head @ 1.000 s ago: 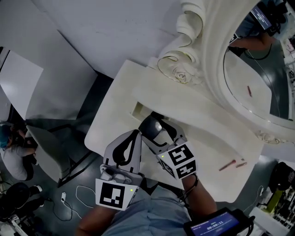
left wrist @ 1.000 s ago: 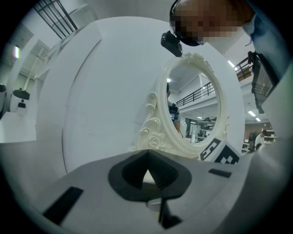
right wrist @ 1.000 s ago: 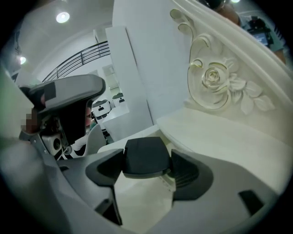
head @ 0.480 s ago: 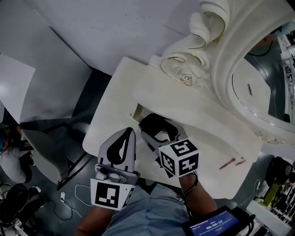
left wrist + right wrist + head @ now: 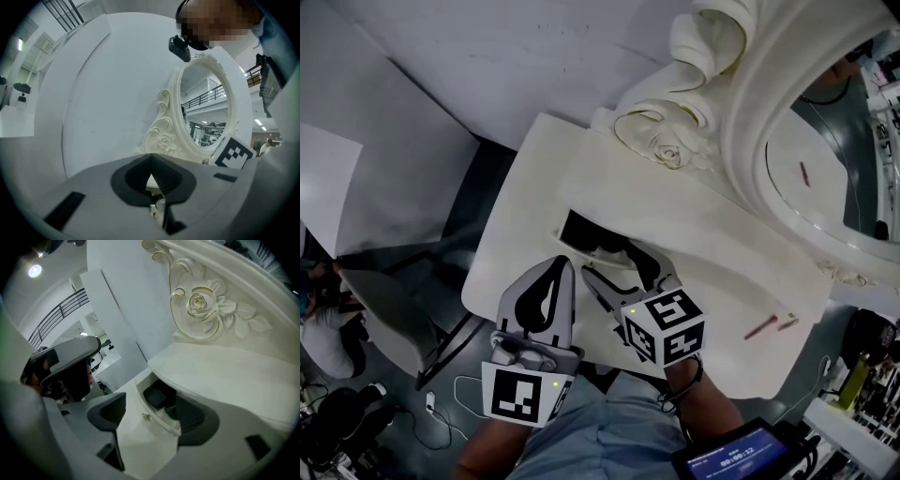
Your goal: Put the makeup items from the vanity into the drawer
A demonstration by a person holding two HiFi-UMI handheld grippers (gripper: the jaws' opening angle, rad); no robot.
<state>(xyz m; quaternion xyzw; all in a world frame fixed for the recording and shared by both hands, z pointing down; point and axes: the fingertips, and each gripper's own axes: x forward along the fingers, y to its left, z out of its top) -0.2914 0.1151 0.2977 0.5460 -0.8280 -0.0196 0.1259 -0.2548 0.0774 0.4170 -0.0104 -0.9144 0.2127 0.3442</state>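
Grey-and-white plastic left gripper hangs over the near edge of the cream-white vanity table. We see its jaws pressed together with nothing between them, tips aimed at 12 o'clock. At its 1 o'clock, the shallow cream drawer stands partway open, dark inside. We find the right gripper at that drawer, jaws spread apart and straddling the drawer front with its small metal knob. 1 jaw is outside and 1 is inside the cavity, beside a flat black item. At 3 o'clock from the right gripper, well apart, 2 thin reddish makeup sticks lie on the tabletop. At 1 o'clock rises the oval mirror in its carved cream frame.
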